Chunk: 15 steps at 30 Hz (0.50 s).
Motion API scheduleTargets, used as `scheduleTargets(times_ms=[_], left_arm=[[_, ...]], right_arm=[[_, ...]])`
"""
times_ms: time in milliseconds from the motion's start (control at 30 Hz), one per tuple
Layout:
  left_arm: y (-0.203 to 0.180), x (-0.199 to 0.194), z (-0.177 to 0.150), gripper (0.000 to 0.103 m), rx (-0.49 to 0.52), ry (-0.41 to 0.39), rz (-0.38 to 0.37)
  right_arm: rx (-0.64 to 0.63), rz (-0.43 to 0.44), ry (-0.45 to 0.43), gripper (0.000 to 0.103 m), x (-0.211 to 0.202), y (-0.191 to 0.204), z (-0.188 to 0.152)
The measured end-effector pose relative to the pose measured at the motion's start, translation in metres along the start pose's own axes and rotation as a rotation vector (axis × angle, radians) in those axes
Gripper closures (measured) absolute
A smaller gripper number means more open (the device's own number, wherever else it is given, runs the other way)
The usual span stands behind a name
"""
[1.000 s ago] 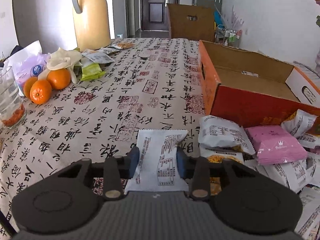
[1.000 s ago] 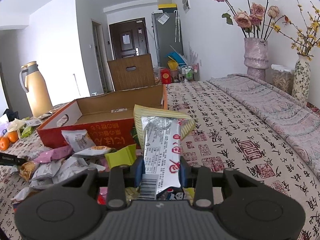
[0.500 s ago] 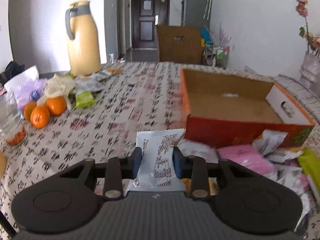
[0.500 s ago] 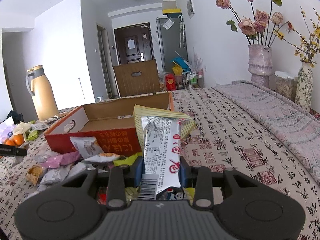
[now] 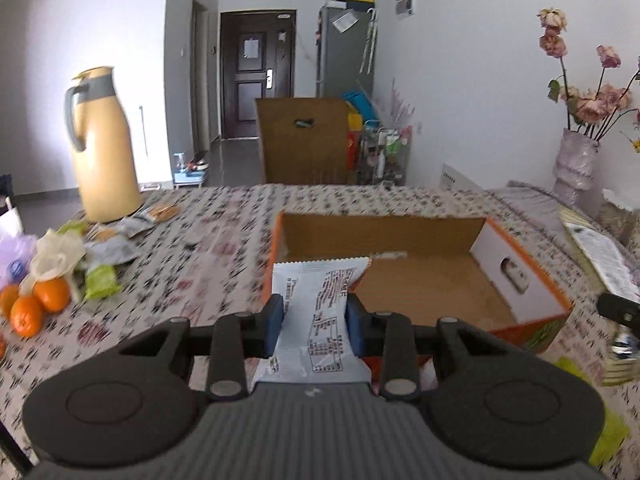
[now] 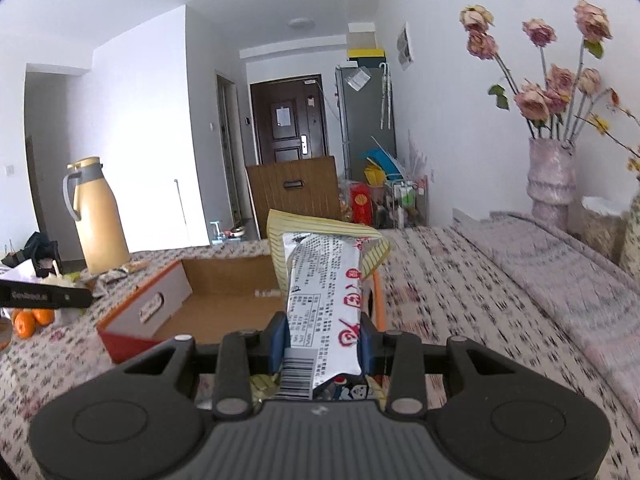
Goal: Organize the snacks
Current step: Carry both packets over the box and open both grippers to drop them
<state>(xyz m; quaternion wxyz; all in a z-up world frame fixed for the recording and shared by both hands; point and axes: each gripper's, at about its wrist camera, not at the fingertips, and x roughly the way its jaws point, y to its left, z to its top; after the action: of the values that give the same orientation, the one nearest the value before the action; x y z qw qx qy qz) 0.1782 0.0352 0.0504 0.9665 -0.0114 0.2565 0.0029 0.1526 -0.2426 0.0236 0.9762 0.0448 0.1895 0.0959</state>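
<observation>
My left gripper (image 5: 315, 326) is shut on a white snack packet (image 5: 316, 312) with red print, held above the near left corner of the open orange cardboard box (image 5: 520, 280). My right gripper (image 6: 324, 338) is shut on a silver snack packet (image 6: 326, 292) with red characters, together with a yellow striped packet (image 6: 316, 226) behind it, over the box's (image 6: 160, 300) near right edge. The box interior looks bare apart from a small scrap at the back. The other gripper's tip shows at the left edge of the right wrist view (image 6: 44, 298).
A tan thermos jug (image 5: 102, 144) stands at the back left. Oranges (image 5: 38, 304), a plastic bag and loose wrappers (image 5: 108, 248) lie on the left of the patterned tablecloth. A vase of dried roses (image 6: 550, 176) stands at the right. Green and yellow packets (image 5: 608, 368) lie near right.
Both grippers have risen and moved toward the box with their packets held. The pile of snacks in front of the box has dropped out of sight below the grippers.
</observation>
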Motion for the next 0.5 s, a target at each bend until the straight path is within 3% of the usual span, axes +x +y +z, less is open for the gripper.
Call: scheduleTargets(times_ms=[300,500], left_arm=[[-0.026,0.036,0.026,0.07,-0.002,-0.008,-0.023],[-0.031,0.071,0.03,0.07,-0.011,0.016,-0.021]], right_arm=[[-0.019,0.039,0.037,0.068,0.071,0.012,0.037],[-0.028,0.033,0.109,0.068,0.123,0.019,0.04]])
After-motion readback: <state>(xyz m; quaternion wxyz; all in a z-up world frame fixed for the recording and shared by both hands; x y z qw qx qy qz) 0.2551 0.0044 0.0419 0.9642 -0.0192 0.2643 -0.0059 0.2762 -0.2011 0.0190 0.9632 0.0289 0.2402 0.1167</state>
